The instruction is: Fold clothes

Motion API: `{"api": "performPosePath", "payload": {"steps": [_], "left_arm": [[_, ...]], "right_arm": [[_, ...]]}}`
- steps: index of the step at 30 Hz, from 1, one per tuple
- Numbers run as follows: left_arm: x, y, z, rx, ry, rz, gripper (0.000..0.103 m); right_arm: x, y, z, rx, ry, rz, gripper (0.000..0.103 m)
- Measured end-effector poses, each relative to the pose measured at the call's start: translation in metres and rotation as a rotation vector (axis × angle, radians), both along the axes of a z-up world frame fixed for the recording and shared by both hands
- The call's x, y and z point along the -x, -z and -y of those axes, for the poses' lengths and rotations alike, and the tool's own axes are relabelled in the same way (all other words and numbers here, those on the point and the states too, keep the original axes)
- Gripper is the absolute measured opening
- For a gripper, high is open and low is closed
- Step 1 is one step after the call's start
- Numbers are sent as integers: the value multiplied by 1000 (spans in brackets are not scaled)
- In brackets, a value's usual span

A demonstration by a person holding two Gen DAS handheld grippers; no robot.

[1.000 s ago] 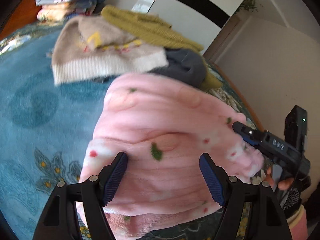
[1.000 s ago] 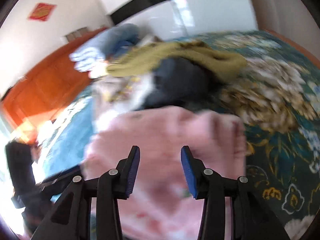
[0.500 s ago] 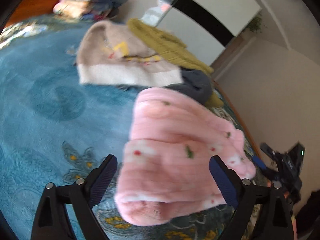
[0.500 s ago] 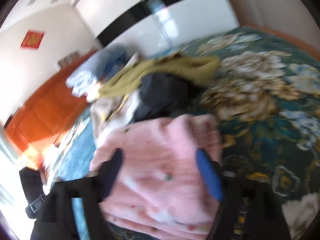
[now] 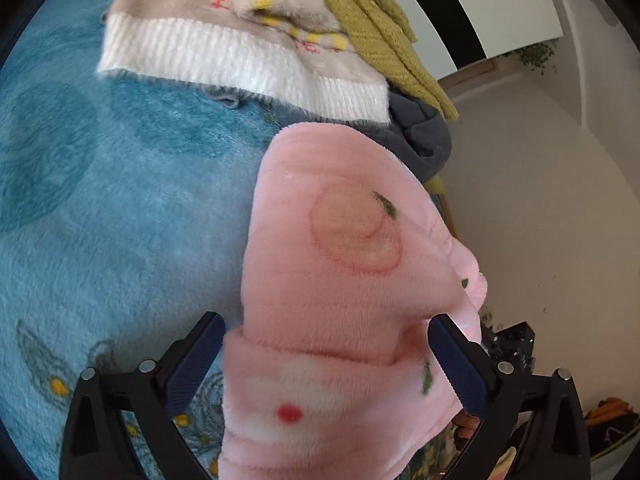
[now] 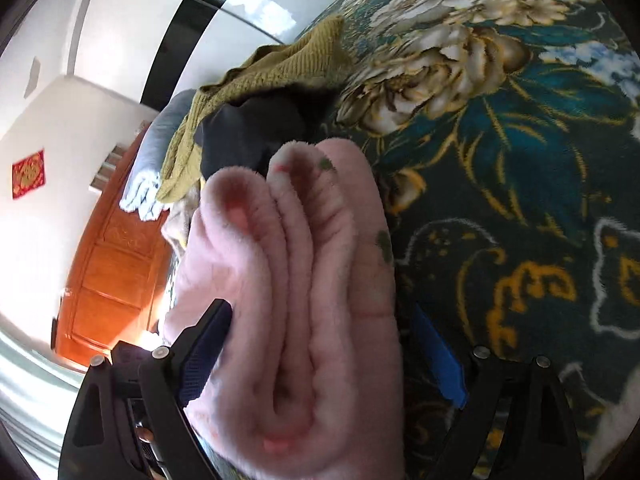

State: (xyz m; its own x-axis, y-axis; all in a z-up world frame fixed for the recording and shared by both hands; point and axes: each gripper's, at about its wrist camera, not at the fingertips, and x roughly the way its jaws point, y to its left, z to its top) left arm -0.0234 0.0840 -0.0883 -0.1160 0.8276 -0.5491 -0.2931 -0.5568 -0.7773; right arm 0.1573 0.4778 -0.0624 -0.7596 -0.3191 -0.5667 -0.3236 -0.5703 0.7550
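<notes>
The pink fleece garment (image 5: pixel 344 280), folded into a thick bundle of several layers, sits between both claws above the bed (image 5: pixel 100 220), just in front of the unfolded pile (a cream sweater (image 5: pixel 248 40), an olive knit (image 5: pixel 372 20) and a grey item (image 5: pixel 420 132)). Judged soft, light, bulky and springy; the plush nap should resist slipping, but the layers may splay unless held across the full stack near the folded edge. The left claw (image 5: pixel 328 364) stands wide, its pads flanking the bundle; firm contact cannot be confirmed. The right claw (image 6: pixel 320 356) is likewise spread around the layered end (image 6: pixel 304 280), squeeze not discernible.
</notes>
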Motion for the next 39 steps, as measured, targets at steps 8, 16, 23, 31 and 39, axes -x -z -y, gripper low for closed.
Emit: {"api": "performPosePath", "payload": {"steps": [8, 16, 23, 31, 39], "left_arm": [[-6, -3, -6, 52, -16, 8, 57], [-46, -71, -32, 112, 36, -129, 35], [-84, -116, -170, 117, 247, -248, 35], [-100, -109, -340, 77, 395, -256, 33], [-70, -116, -425, -1, 326, -372, 33]], "right_arm": [[3, -6, 8, -1, 44, 48, 56], [-37, -42, -14, -45, 53, -19, 44], [-103, -76, -76, -96, 131, -70, 44], [-158, -105, -198, -231, 287, 8, 44], [-123, -141, -288, -399, 331, -29, 44]]}}
